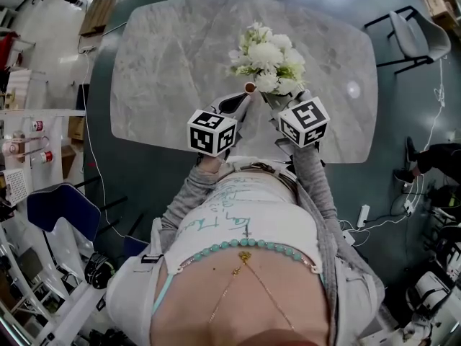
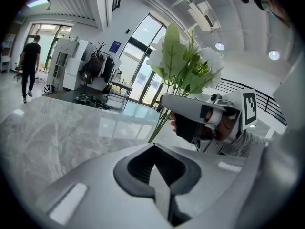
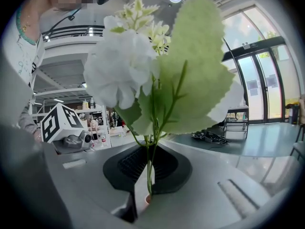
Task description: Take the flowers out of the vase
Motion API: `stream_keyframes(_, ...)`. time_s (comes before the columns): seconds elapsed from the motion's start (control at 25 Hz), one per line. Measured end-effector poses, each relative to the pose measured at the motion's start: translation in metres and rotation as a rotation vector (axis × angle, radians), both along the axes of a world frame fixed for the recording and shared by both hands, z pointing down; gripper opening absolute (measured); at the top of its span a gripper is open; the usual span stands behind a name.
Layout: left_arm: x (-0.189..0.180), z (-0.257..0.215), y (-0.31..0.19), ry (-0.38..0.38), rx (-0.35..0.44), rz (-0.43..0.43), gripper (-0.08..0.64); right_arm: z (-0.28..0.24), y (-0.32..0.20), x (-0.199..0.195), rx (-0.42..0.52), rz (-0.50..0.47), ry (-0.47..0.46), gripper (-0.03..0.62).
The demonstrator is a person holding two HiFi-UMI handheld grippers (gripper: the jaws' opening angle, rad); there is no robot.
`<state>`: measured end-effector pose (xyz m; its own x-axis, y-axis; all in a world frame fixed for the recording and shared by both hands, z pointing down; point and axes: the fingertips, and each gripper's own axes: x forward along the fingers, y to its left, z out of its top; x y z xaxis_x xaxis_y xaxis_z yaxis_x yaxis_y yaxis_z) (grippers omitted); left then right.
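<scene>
**Head view: white flowers held over a grey marble table**

The bunch is a tight cluster of round white blooms with pale green, saw-edged leaves beneath them. It sits over the near half of the table, just ahead of both grippers. The right gripper reaches into it from below. The right gripper view shows that gripper's fingers closed on the thin green stems, which rise upright from between the ribbed black pads. One large white bloom and one broad leaf fill most of that view.

The left gripper sits just beside the right one, its tip near the base of the bunch. In the left gripper view its fingers meet with nothing between them. Beyond them the stems slant down out of the right gripper.
</scene>
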<state>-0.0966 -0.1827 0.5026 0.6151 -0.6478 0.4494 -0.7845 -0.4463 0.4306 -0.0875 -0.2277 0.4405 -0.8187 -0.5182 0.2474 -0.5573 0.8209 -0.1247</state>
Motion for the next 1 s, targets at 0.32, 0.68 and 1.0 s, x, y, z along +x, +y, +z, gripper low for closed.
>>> stream_keyframes(0.32,0.005,-0.002,-0.001,0.005,0.001,-0.009,0.0,-0.016,-0.002,0.007,0.002,-0.016,-0.029,0.035)
stream_keyframes(0.68,0.006,0.001,0.002,0.017,-0.004,0.002,0.0,-0.041,-0.001,0.005,0.004,-0.039,-0.082,0.035)
stream_keyframes(1.0,0.013,0.002,-0.001,0.028,0.001,0.013,0.0,-0.053,0.002,0.009,0.0,-0.04,-0.069,0.035)
